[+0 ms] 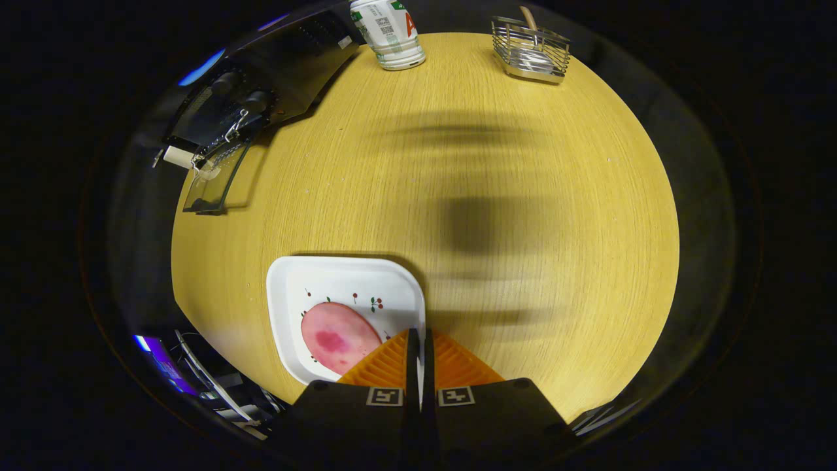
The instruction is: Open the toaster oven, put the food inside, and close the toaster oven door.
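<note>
Claw [420,340] of mine: fingers pressed together, gripping nothing, poised over the right edge of the white plate [294,281]. Pink food slice [337,337] lies on that plate, just left of my fingers. Toaster oven [261,91] stands well beyond, door [212,186] down.

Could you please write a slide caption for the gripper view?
Shut gripper above white plate holding pink food; toaster oven door open.
</note>
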The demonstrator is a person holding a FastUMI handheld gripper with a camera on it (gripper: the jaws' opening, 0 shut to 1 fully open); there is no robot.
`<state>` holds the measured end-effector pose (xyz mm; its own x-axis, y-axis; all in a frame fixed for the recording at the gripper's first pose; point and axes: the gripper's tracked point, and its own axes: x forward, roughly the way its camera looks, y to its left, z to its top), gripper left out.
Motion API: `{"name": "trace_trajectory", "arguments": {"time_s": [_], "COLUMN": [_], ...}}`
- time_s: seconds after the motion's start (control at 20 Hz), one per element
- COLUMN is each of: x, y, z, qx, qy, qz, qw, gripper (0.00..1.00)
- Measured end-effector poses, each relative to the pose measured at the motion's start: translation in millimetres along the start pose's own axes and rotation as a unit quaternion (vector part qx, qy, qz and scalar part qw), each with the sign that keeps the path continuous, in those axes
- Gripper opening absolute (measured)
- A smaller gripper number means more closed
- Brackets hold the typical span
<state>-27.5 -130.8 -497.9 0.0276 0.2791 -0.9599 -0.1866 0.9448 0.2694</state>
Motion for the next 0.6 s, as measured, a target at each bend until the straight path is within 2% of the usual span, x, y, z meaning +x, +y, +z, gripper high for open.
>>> {"name": "trace_trajectory", "arguments": {"time_s": [0.15, 0.35, 0.6], "x": [-4, -13, -36], "y": [6, 24, 49], "z": [-3, 1, -3], "qx": [0.020, 0.091, 0.154], "qy": [0.002, -0.017, -0.048], "qz": [0.043, 0.116, 0.160], "qw": [0.999, 0.989, 0.974], "gripper": [0.05, 0.05, 0.05]}}
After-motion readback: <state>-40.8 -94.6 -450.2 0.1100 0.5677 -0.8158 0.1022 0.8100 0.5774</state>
